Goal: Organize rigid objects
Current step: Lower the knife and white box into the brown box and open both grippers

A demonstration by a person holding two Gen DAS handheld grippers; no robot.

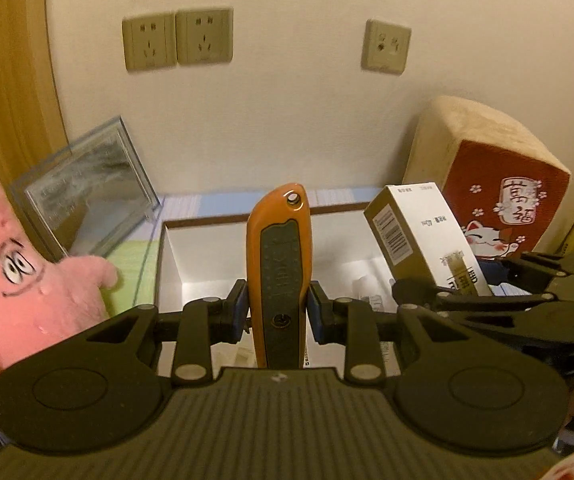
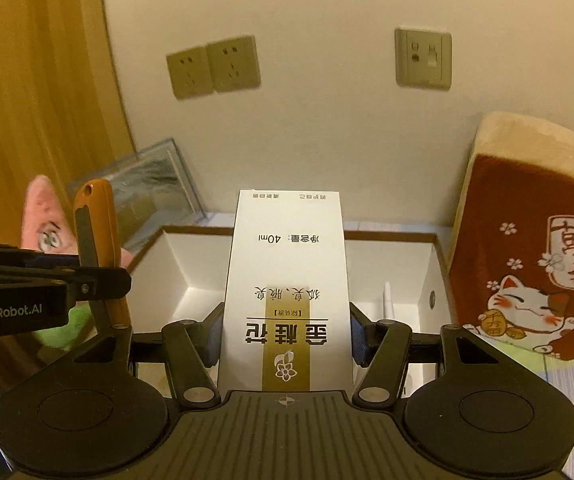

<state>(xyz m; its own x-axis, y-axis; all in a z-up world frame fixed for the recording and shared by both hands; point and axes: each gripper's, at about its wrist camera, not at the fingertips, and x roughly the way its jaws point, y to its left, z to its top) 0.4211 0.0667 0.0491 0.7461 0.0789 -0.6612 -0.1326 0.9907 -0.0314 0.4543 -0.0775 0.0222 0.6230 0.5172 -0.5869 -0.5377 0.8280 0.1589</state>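
My left gripper [image 1: 279, 310] is shut on an orange and grey utility knife [image 1: 281, 264], which stands upright between the blue pads. The right gripper [image 2: 285, 334] is shut on a white and gold carton [image 2: 287, 280], held upright with its print upside down. Both are held above an open white box with a brown rim [image 1: 175, 264] [image 2: 191, 268]. In the left wrist view the carton [image 1: 419, 236] and the right gripper's fingers [image 1: 467, 300] show at the right. In the right wrist view the knife [image 2: 99, 240] and the left gripper's fingers [image 2: 99, 280] show at the left.
A pink starfish plush [image 1: 27, 276] [image 2: 45, 220] lies left of the box. A glass frame [image 1: 87, 192] [image 2: 155, 184] leans on the wall behind it. A red lucky-cat cushion [image 1: 503, 200] [image 2: 527, 260] stands right of the box. Small items [image 1: 367, 292] lie inside the box.
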